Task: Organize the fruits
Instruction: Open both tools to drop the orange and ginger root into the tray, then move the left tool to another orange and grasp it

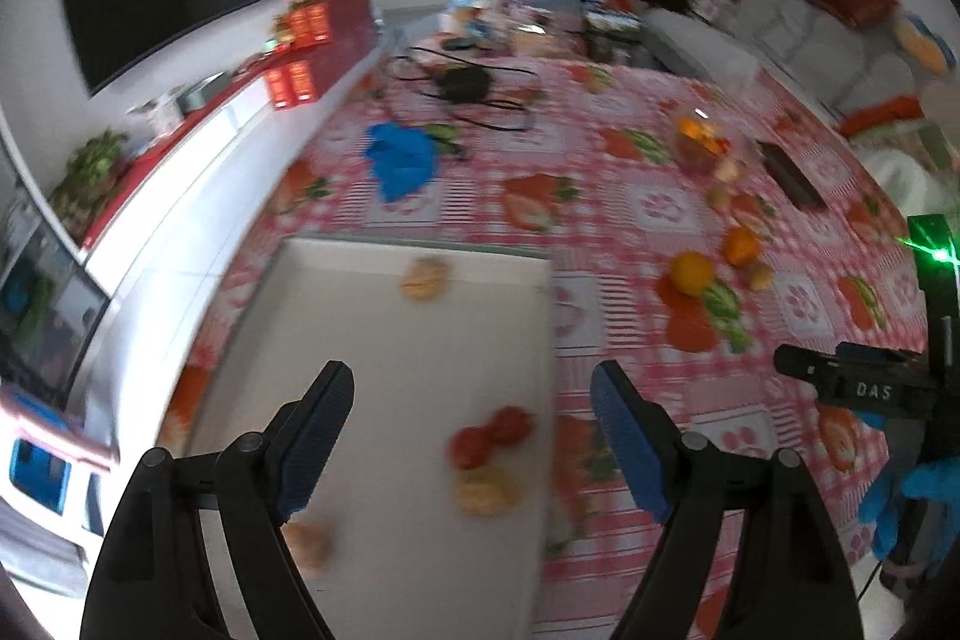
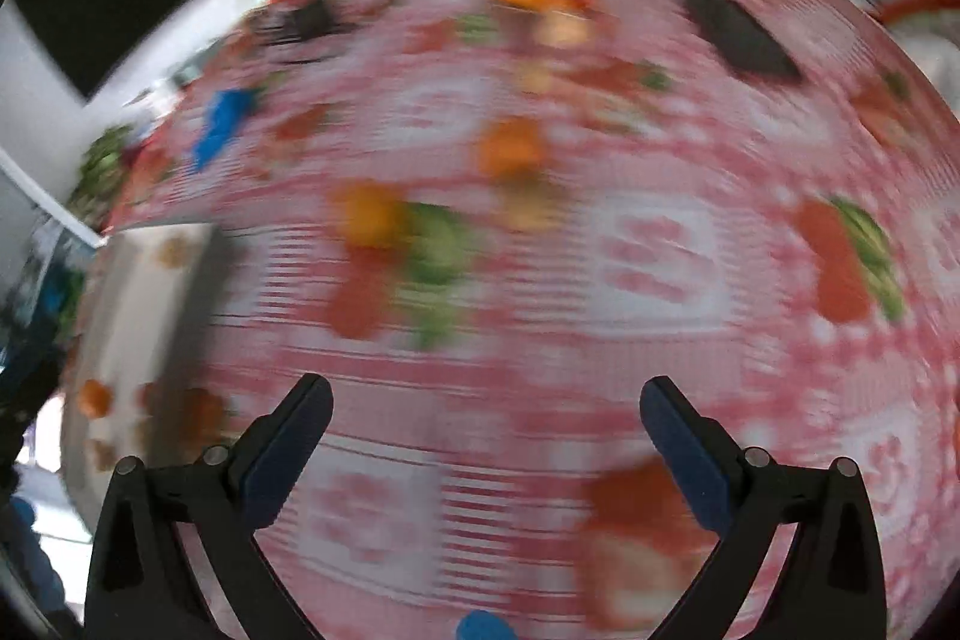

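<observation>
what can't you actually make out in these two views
- Right wrist view: motion blur smears the fruit on the tablecloth; kinds unreadable.
- Left wrist view: a pale fruit on the white tray is partly hidden by the left gripper.
- Left wrist view: bowl contents too small, blurred.

Under the left gripper (image 1: 471,436) the white tray (image 1: 384,340) is mostly bare in its middle. A red fruit (image 1: 492,433) and a pale one sit near its right edge, another pale piece (image 1: 425,278) near the far edge. Right of the tray, a strip of tabletop (image 1: 600,280) lies free before two oranges (image 1: 693,273). Beneath the right gripper (image 2: 486,430) the cloth is bare; oranges (image 2: 510,148) lie farther ahead.
</observation>
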`<state>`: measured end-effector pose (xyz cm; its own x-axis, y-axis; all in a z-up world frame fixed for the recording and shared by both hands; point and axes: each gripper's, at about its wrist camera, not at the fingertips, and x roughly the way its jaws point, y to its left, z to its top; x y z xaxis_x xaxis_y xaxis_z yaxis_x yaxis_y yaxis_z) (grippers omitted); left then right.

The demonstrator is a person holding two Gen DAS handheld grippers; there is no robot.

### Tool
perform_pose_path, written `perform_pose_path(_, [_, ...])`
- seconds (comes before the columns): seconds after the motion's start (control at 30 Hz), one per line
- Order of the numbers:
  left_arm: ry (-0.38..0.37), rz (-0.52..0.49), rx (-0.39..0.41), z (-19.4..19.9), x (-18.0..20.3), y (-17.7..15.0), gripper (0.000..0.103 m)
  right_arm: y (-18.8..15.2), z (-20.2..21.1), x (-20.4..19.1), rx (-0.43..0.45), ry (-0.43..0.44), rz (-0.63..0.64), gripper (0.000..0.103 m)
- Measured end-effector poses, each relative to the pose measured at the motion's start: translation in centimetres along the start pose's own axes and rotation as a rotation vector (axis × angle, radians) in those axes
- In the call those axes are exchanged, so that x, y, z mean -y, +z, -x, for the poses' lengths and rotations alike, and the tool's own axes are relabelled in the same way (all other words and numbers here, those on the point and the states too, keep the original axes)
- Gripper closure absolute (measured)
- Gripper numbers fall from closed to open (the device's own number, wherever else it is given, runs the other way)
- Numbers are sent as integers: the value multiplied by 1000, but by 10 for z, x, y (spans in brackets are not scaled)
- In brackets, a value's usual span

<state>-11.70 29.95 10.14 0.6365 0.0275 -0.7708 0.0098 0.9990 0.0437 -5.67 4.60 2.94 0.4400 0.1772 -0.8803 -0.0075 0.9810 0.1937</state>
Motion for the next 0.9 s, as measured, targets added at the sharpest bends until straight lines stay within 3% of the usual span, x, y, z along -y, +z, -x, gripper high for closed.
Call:
perform_pose_path(0.1, [-35,-47,-26,-13,32,8,19,-6,-3,43,-10,-88,-35,0])
perform_pose_path(0.27, [-88,-88,-71,-42,79,21,19,-17,2,82,32,-197,-5,0])
perform_pose_path(0.5, [-85,-87,-109,-95,125,43,19,-41,13,94,169,-191,65,0])
perform_pose_path(0.8, [-37,-54,-145,-148,141,57,19,-43,12,93,183,-185,67,0])
perform_pose_path(0.9, [-55,-25,-157,-156,140,54,31,-44,12,93,185,-185,66,0])
